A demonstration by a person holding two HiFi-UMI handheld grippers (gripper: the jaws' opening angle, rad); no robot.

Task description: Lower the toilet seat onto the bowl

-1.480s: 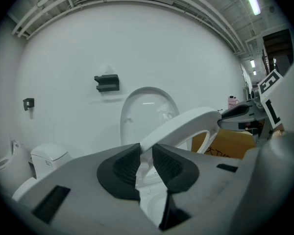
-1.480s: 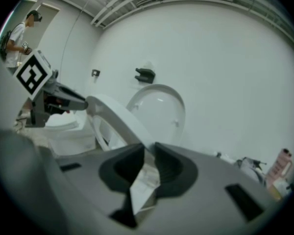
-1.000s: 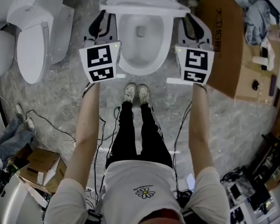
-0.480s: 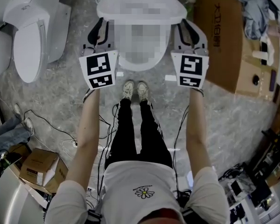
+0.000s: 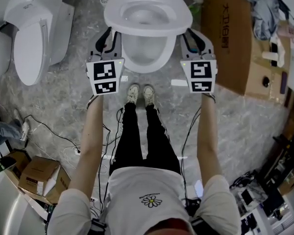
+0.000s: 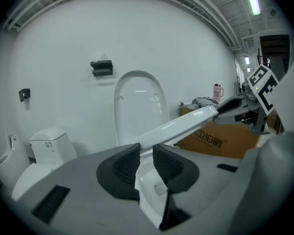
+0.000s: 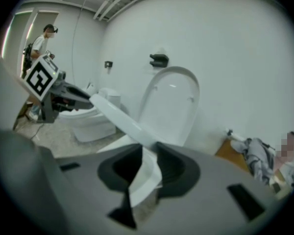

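In the head view, the toilet seat point(image 5: 179, 21) hung partway down over the bowl point(image 5: 144, 68), with the left gripper point(image 5: 109, 33) and right gripper point(image 5: 193, 35) at its left and right edges; both should probably sink evenly. In the left gripper view, the jaws were clamped on the seat's rim. In the right gripper view, the jaws had just been opening, yet the rim filled their gap, so that grip likely should not loosen before the near edge touches down.

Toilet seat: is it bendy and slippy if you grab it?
Probably stiff: the toilet seat runs straight across, tilted above the bowl, without sagging. Likely slippery, since its white surface is glossy. It would probably swing rather than lift off, as its back end seems hinged by the upright lid.
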